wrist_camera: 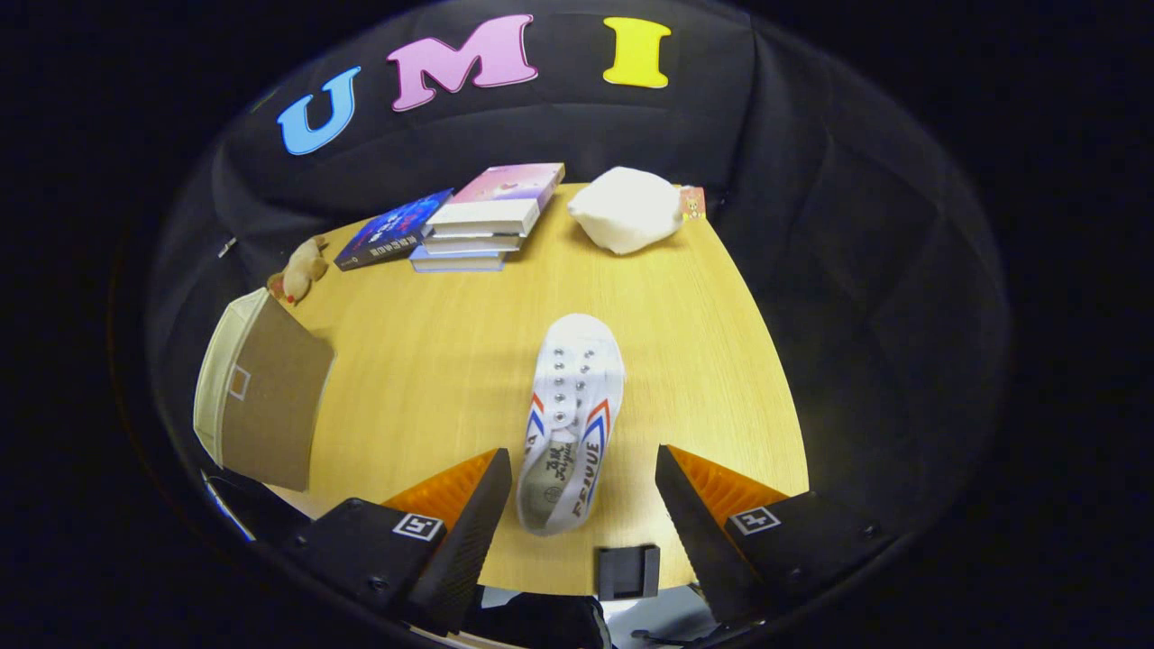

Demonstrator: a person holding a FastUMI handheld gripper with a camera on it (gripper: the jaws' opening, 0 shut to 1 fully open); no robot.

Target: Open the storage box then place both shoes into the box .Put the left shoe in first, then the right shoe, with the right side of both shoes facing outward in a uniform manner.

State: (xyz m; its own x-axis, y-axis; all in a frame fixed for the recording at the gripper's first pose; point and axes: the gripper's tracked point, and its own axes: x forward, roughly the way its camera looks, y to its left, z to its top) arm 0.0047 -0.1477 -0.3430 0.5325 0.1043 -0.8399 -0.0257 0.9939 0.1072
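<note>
A white shoe (570,424) with red and blue stripes on its sides lies on the wooden tabletop (433,361), toe pointing away, its heel end reaching in between the fingers of the gripper (584,469). The jaws stand wide apart and neither finger touches the shoe; the heel lies closer to the left finger than to the right. Off to the left, at the tabletop's edge, sits the storage box (261,397), beige fabric with a brown panel facing this way. At the far side of the tabletop are a stack of books (491,216), with a dark blue book (392,230) lying just beside it, a white pillow (627,209) to the right, and a small plush toy (302,268) near the left corner.
</note>
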